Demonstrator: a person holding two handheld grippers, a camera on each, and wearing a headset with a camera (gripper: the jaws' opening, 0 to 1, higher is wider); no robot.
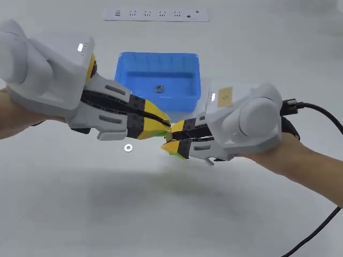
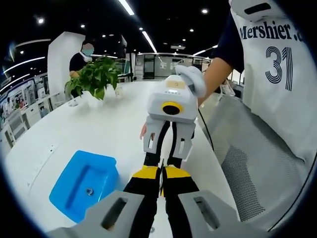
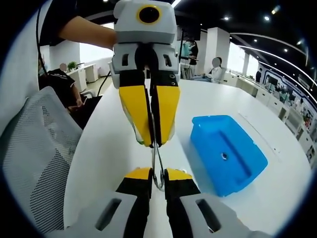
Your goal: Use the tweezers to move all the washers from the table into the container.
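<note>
White worktop [image 1: 171, 214] spreads under both grippers in an open office, with a power strip [image 1: 156, 14] lying along its far edge. Past the grippers a blue container [image 1: 158, 55] stands on the worktop with one washer [image 1: 158, 89] on its floor. A loose washer [image 1: 128, 148] lies on the bare worktop in front of the container, just below the left gripper [image 1: 165, 126]. The left gripper comes in from the left of the head view and the right gripper [image 1: 168, 141] from the right, and their yellow tips meet nose to nose above the worktop. In the right gripper view the thin metal tweezers [image 3: 156, 158] run between the two grippers: the left gripper's jaws are closed on one end, and the right gripper's own jaws are drawn nearly together around the bent end, appearing to pinch it. A black cable [image 1: 321, 115] trails from the right gripper
</note>
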